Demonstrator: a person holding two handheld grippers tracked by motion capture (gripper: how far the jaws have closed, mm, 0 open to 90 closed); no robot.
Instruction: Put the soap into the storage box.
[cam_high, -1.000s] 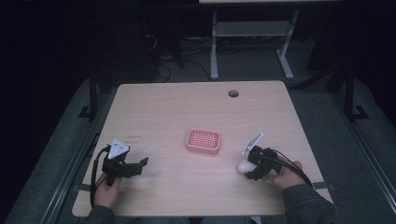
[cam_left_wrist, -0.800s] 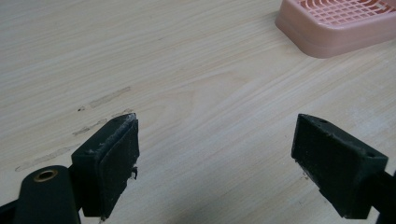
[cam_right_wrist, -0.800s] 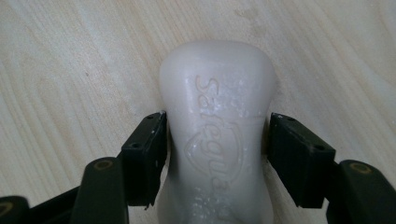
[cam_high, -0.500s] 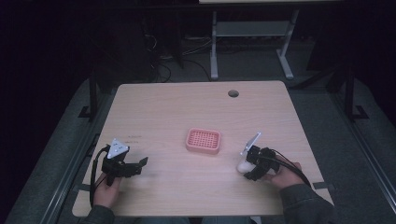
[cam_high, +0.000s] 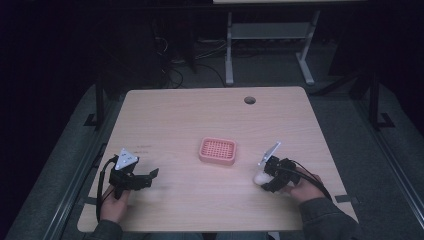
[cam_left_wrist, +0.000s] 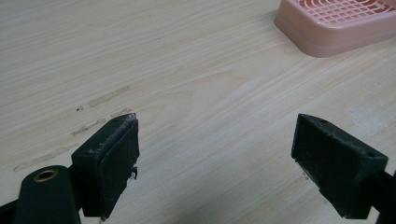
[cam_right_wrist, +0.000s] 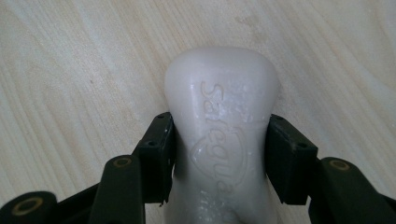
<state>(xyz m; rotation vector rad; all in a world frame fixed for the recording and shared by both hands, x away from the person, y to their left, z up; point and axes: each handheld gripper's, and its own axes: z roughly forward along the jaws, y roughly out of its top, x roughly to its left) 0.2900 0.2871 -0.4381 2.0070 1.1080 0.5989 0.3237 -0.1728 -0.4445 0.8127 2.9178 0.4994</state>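
Right gripper view: the right tool (cam_right_wrist: 219, 154) is seen closed on a white bar of soap (cam_right_wrist: 222, 140), its two pads pressed against the bar's long sides. The jaws have just been closing, and the soap is now pinched between them while it lies flat on the pale wooden surface (cam_right_wrist: 70, 70). The grip is taken across the narrower width, probably so that the slippery bar can be lifted without twisting.

In the high view the right tool (cam_high: 265, 178) and the soap (cam_high: 260, 178) are found near the surface's right edge, toward the person's side. A pink soap dish (cam_high: 218, 151) with a grid floor sits at the middle of the surface, apart from the soap; it is judged to be where the bar is meant to go.

The left tool (cam_high: 150, 175) is held low near the left edge, its jaws wide apart with nothing between them, apparently kept in reserve.
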